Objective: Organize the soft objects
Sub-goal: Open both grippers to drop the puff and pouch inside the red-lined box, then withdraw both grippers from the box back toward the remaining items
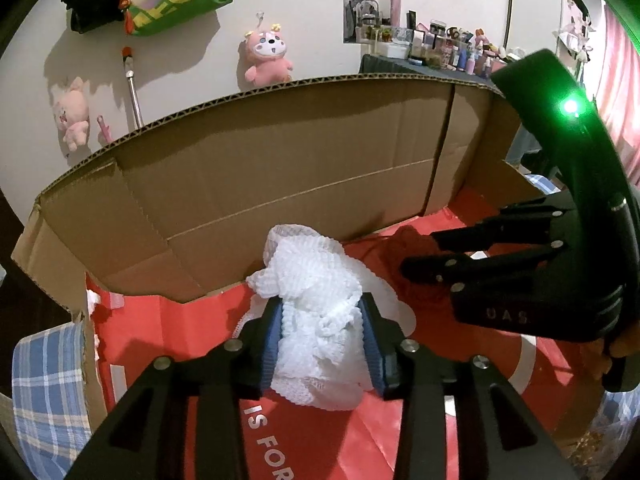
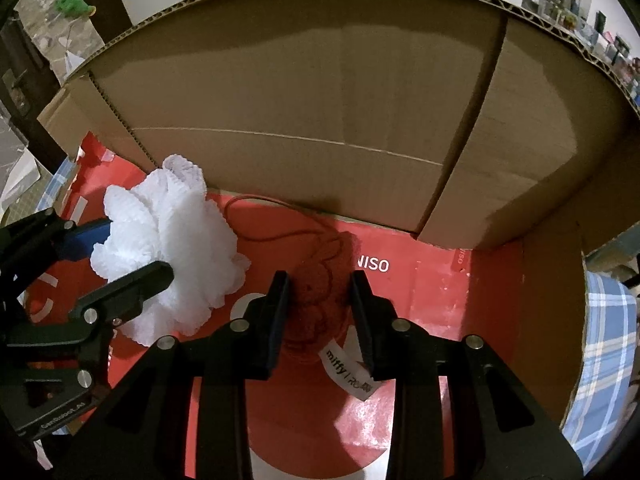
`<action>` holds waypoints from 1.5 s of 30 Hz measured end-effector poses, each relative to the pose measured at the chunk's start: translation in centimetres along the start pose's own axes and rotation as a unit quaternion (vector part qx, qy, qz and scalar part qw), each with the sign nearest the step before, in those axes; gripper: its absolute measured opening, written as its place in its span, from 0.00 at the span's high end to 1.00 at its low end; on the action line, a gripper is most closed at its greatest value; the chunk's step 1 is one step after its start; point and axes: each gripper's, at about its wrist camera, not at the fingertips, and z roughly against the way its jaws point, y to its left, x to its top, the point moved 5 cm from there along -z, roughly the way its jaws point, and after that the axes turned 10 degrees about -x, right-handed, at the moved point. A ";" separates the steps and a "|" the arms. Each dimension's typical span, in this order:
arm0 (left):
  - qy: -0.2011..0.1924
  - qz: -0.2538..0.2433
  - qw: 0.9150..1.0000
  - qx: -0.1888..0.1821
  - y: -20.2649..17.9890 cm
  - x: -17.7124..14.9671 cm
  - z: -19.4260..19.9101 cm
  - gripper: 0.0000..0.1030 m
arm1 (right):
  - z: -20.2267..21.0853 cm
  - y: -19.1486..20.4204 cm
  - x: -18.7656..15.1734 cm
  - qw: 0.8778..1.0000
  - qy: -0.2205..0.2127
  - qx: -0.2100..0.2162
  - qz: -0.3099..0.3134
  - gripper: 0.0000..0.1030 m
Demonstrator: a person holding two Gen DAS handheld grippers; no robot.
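My left gripper [image 1: 322,320] is shut on a white mesh bath puff [image 1: 316,320], which fills the space between the blue pads. It hangs low inside a cardboard box [image 1: 240,168], over a red paper bag [image 1: 192,336] lining the bottom. In the right wrist view the puff [image 2: 168,248] and the left gripper [image 2: 132,248] show at the left. My right gripper [image 2: 320,296] stands with a gap between its fingers around a dark red knitted soft toy [image 2: 320,300] with a white "miffy" tag [image 2: 348,372] and a red cord. Whether the pads press it is unclear. The right gripper also shows in the left wrist view [image 1: 420,256].
The box's tall back wall [image 2: 300,92] and right wall [image 2: 552,300] stand close around both grippers. Blue plaid cloth [image 1: 44,392] lies outside the box on both sides. Pink plush toys [image 1: 268,56] hang on the wall behind.
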 end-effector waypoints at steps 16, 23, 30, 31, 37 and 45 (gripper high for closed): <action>0.005 -0.003 1.000 0.007 0.5 -0.1 0.0 0.43 | 0.6 -0.4 0.7 1.000 0.014 -0.004 -0.009 0.67; 0.000 0.009 1.000 0.011 1.1 0.0 0.4 0.30 | 1.6 -0.7 1.2 1.000 0.008 -0.016 -0.011 0.47; -0.019 0.021 0.999 0.020 1.3 0.2 2.3 0.16 | 4.3 -1.3 0.6 0.999 -0.010 -0.032 -0.021 0.40; -0.025 0.024 0.999 0.022 1.2 0.2 2.9 0.14 | 5.3 -1.4 0.6 0.999 -0.017 -0.032 -0.023 0.40; -0.062 0.028 0.997 0.033 0.1 0.2 7.1 0.03 | 11.1 -1.5 -0.3 0.997 -0.061 -0.035 -0.029 0.32; -0.122 0.035 0.991 0.031 -2.2 -0.9 14.2 0.00 | 19.6 -1.4 -4.1 0.988 -0.143 -0.044 -0.032 0.24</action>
